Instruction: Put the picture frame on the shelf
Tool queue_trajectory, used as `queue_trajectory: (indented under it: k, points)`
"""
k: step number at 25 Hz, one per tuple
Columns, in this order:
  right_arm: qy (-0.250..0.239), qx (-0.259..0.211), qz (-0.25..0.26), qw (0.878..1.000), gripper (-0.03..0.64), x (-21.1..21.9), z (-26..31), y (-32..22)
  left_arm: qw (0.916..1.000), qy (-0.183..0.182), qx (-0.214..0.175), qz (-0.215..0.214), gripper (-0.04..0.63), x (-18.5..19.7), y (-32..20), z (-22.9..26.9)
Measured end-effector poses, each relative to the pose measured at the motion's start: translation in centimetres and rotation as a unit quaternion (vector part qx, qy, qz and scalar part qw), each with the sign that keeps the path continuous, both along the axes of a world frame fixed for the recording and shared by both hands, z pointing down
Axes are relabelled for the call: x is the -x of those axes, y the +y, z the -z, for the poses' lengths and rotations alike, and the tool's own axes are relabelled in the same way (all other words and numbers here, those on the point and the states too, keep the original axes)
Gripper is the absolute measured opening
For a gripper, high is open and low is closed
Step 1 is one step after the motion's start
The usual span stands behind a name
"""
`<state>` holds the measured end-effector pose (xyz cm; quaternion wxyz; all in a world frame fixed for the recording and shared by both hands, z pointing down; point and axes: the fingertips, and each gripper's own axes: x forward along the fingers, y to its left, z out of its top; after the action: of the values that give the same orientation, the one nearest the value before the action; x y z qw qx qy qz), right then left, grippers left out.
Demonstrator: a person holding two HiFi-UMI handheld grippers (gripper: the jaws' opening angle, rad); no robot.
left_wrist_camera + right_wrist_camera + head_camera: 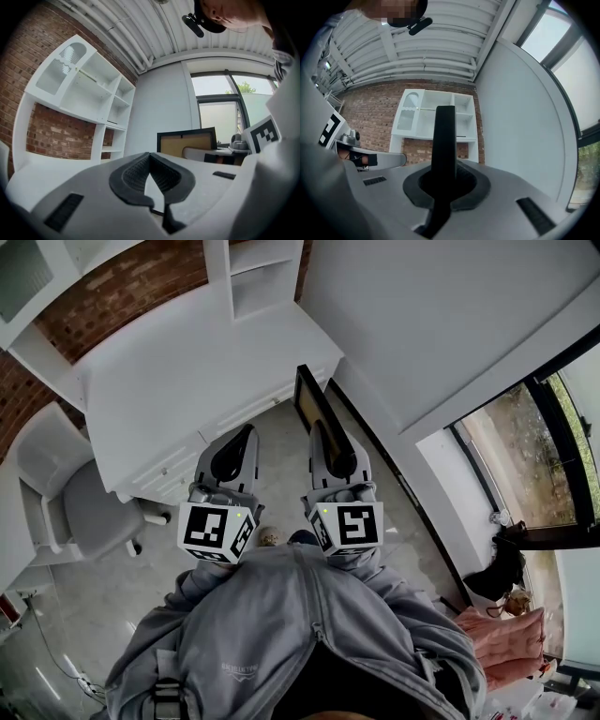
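- Picture frame: black-edged, pinched edge-on in the right gripper. It stands upright btwn the jaws in the right gripper view.
- Right gripper: jaws nearly together, clamped on the frame's thin edge. The frame sticks out well past the tips.
- Left gripper: we see the jaws closed, tips meeting, nothing btwn them.
- From the left gripper view we see the frame's tan face w/ black border turned toward the left gripper, just beside it.
- Head view: we hold both grippers side by side in front of the body, pointing fwd. The frame is in the air over the floor, near the front right corner of the white desk.
- Shelf: white unit w/ open compartments, on the desk against the brick wall. The frame isn't on it and is apart from it.
- Grey chair at the desk's left. Window off to our right.
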<state>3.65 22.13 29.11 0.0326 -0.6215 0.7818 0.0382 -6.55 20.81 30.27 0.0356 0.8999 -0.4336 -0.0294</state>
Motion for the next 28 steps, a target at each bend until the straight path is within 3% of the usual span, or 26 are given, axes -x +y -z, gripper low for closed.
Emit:
queue_trajectory:
  k: [15,28]
  points:
    - [-0.011,0.009,-0.005,1.000,0.034,-0.3,-0.7,-3.0,0.9998,0.002,0.017,-0.005,0.006,0.1,-2.8,-1.3]
    - [0.001,0.014,0.019,1.000,0.034,-1.6,-1.1,-12.1,0.9995,0.014,0.021,0.021,0.008,-0.9,-11.5,-1.6]
